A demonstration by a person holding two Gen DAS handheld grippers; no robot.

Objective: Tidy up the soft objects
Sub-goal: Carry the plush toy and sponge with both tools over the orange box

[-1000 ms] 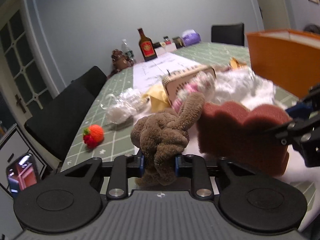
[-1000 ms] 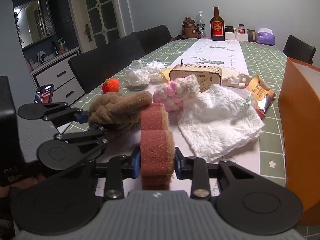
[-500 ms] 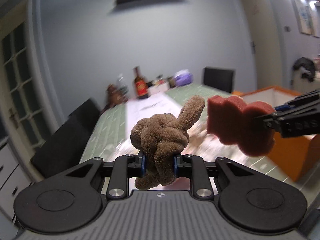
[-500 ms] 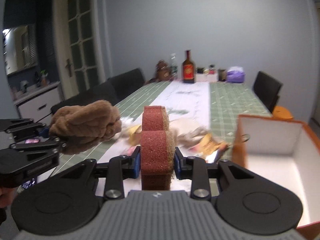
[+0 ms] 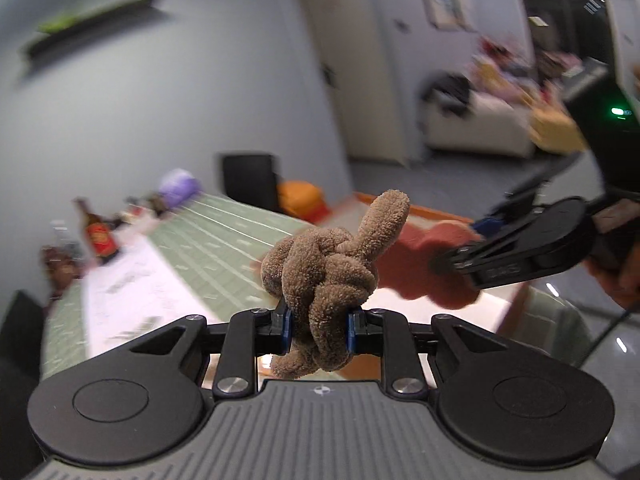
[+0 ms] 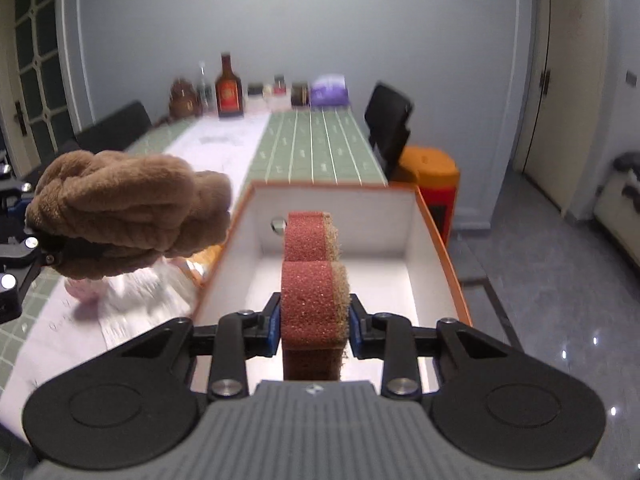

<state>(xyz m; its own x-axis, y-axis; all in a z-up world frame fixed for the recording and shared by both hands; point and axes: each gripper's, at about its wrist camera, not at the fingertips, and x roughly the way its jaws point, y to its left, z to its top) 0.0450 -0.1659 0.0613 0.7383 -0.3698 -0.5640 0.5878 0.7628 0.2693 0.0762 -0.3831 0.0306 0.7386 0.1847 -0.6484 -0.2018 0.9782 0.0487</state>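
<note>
Gripping a knotted brown plush toy (image 5: 320, 280), fuzzy and rope-like, the left tool (image 5: 318, 330) is clamped tight on its lower loops. The right tool (image 6: 312, 326) pinches a coarse, wavy-edged red sponge (image 6: 310, 280) above the white-lined orange box (image 6: 440, 240). A second ago both items sat low over the cluttered table (image 6: 320, 140); now they are lifted at the box.

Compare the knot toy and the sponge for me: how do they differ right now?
The knot toy is brown plush tied in a lumpy knot; the sponge is reddish, flat-sided and scalloped. The toy is in the left gripper, beside the box; the sponge is in the right gripper, in front of the box's opening. Both are soft, clamped and off the table.
</note>
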